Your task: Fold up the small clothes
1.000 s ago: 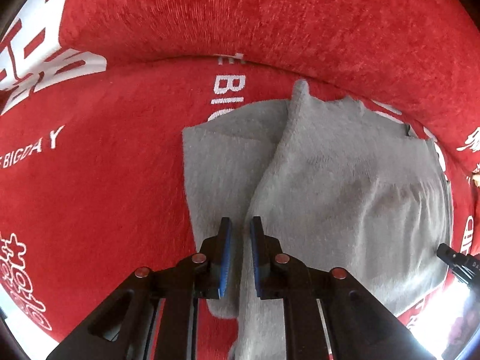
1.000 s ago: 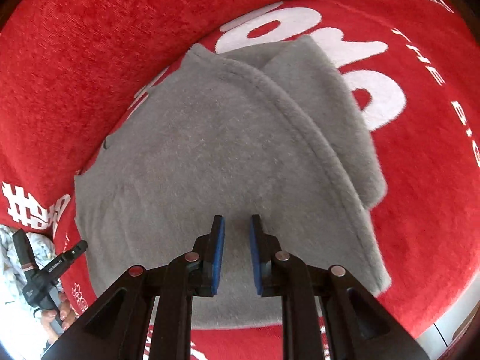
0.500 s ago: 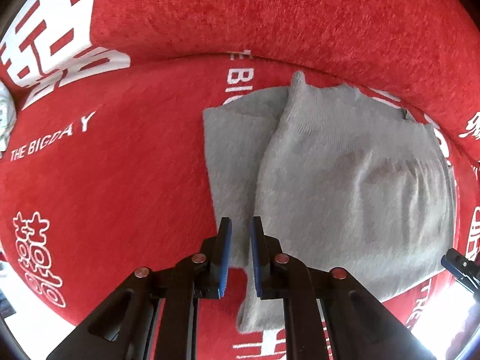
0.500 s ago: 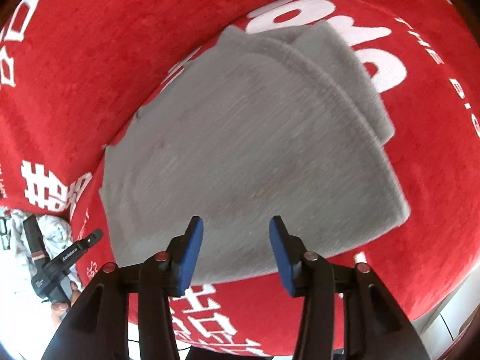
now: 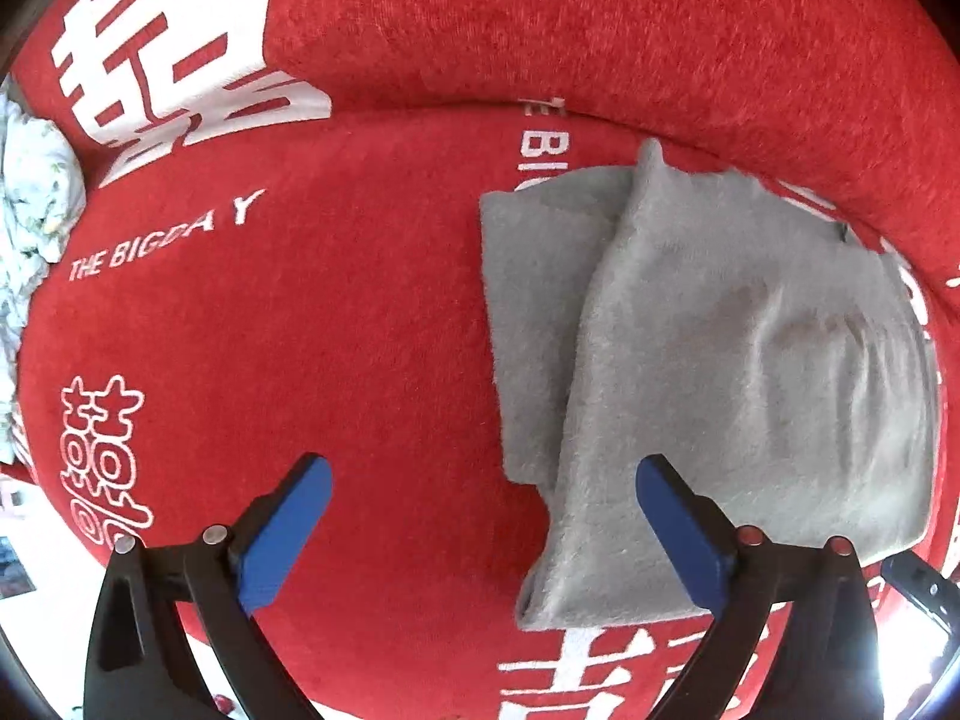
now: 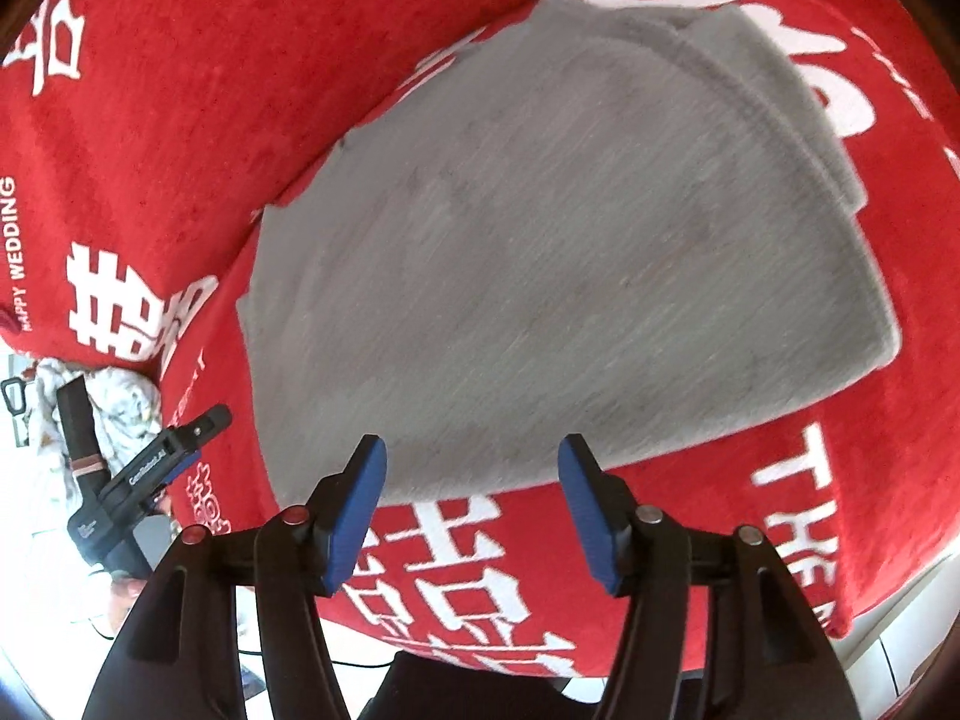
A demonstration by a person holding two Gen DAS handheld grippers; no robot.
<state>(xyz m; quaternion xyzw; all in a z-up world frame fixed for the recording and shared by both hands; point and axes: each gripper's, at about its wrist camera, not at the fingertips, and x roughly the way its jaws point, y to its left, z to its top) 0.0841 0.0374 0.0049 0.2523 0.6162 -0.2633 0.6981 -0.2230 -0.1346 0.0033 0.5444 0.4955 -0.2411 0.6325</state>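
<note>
1. The grey garment lies folded on a red cover printed with white characters and lettering. It sits flat, close to the raised red back of the seat, and no fingers touch it.

2. In the left wrist view, the left gripper points straight down with its blue-padded fingers opening wide. Only red cover shows between them; the right-hand pad overlaps the garment's near edge in the picture, but it hangs above the cloth.

3. This view shows the fold's layering: a narrower lower layer sticks out on the left, and a wider upper layer laps over it, with faint creases towards the right.

4. It also catches a pale floral cloth at the far left edge, and the words "THE BIGDAY" on the cover.

5. In the right wrist view, the right gripper tilts downward, its fingers opening, with nothing between them. Behind the gap lies the garment's near edge, then the white characters.

6. Only this view shows the garment's curved, seamed edge at upper right, the words "HAPPY WEDDING", and the left gripper from outside, low at the left in front of the floral cloth.

7. The garment is motion-blurred here.
</note>
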